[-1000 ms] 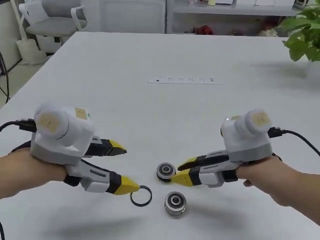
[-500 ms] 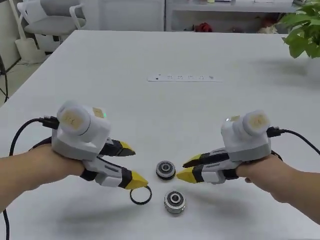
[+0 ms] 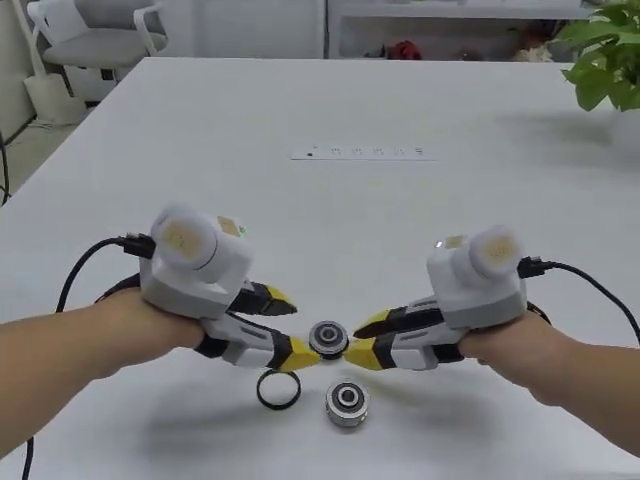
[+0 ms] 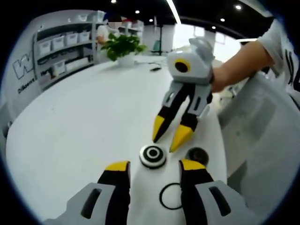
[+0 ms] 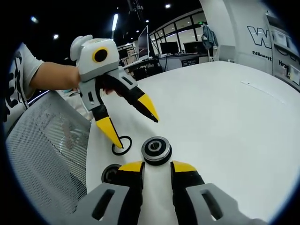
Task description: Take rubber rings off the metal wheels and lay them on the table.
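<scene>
Two wheels sit on the counter (image 3: 350,220). One wheel (image 3: 329,339) is right between the two grippers. The left gripper (image 3: 298,335) is at its 9 o'clock and the right gripper (image 3: 356,339) is at its 3 o'clock, with their tips pointing at each other. I think they come from both sides so one can hold the wheel steady while the other pulls off its dark rubber rim.

The left jaws are wide open and hold nothing. In the left gripper view the wheel sits just past their tips, in line with the gap. The right jaws are open a little less and hold nothing too. The wheel is just in front of their tips, and I cannot tell if a tip touches it.

A loose ring (image 3: 278,389) lies flat on the counter at the wheel's 7 o'clock, near the left gripper's lower jaw. The second wheel (image 3: 346,400) is at 6 o'clock, just beside the ring. I guess the ring belongs to that one.
</scene>
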A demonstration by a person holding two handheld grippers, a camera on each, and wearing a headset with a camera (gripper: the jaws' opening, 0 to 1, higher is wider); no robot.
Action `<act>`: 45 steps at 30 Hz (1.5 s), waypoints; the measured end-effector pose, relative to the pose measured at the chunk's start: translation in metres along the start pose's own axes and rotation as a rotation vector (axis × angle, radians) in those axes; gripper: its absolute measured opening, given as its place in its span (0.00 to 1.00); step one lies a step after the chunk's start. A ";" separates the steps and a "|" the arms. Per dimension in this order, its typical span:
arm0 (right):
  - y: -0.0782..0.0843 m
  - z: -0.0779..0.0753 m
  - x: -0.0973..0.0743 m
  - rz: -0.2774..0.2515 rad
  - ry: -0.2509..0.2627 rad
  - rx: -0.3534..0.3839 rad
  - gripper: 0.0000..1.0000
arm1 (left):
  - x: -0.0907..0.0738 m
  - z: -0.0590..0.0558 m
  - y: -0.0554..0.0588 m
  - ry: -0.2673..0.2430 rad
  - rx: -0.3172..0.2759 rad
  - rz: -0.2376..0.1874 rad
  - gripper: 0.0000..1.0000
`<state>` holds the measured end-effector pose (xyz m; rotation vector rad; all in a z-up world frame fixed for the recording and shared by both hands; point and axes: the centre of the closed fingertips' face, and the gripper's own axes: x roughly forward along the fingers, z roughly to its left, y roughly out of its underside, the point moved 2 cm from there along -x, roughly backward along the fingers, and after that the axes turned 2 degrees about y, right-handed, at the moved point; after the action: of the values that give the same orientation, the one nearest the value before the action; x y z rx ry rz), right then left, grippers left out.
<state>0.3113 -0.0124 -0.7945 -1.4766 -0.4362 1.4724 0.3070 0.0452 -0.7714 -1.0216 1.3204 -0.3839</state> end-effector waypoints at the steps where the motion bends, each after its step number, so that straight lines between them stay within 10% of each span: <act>1: 0.000 0.000 0.000 0.000 -0.001 -0.002 0.19 | 0.001 0.000 0.000 0.002 -0.002 0.000 0.42; 45: -0.002 0.004 0.009 -0.023 0.006 -0.024 0.24 | 0.025 -0.002 -0.004 -0.048 0.026 -0.005 0.14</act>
<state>0.3100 -0.0028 -0.7975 -1.4894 -0.4676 1.4486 0.3127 0.0236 -0.7835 -1.0069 1.2671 -0.3765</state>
